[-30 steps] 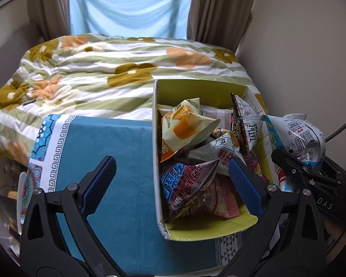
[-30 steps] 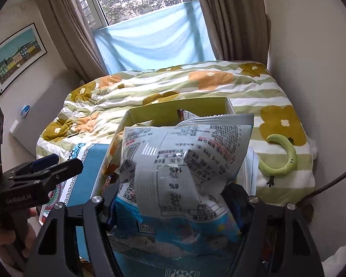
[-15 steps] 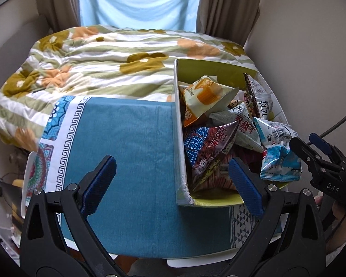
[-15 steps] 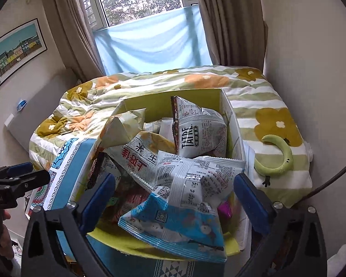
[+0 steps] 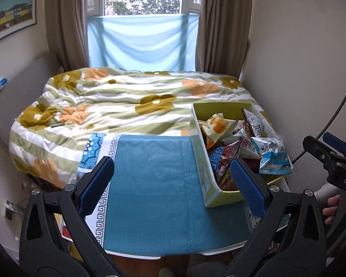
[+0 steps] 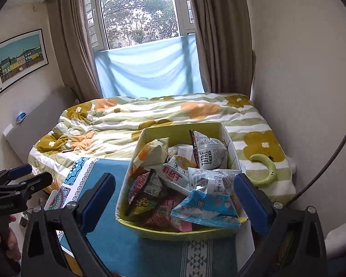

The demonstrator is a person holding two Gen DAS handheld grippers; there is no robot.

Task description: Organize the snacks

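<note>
A yellow-green cardboard box (image 6: 182, 133) stands on the blue cloth (image 5: 154, 180), heaped with several snack packets. A blue-and-white packet (image 6: 205, 210) lies on top at the box's near end, also visible in the left wrist view (image 5: 274, 161). Behind it are a grey can-print packet (image 6: 211, 155) and an orange-and-cream packet (image 6: 152, 154). My right gripper (image 6: 174, 176) is open and empty, held back from and above the box. My left gripper (image 5: 171, 161) hovers over the cloth left of the box (image 5: 205, 168), its jaws opening with nothing between them.
A flowered quilt (image 5: 117, 101) covers the bed behind the table. A green curved object (image 6: 267, 170) lies on the bed right of the box. A wall runs close on the right. A hand (image 5: 332, 207) holds the right gripper's handle.
The right gripper opened and let the blue-and-white packet drop onto the pile in the box. Both grippers drew back and upward, so the box looks smaller and farther.
</note>
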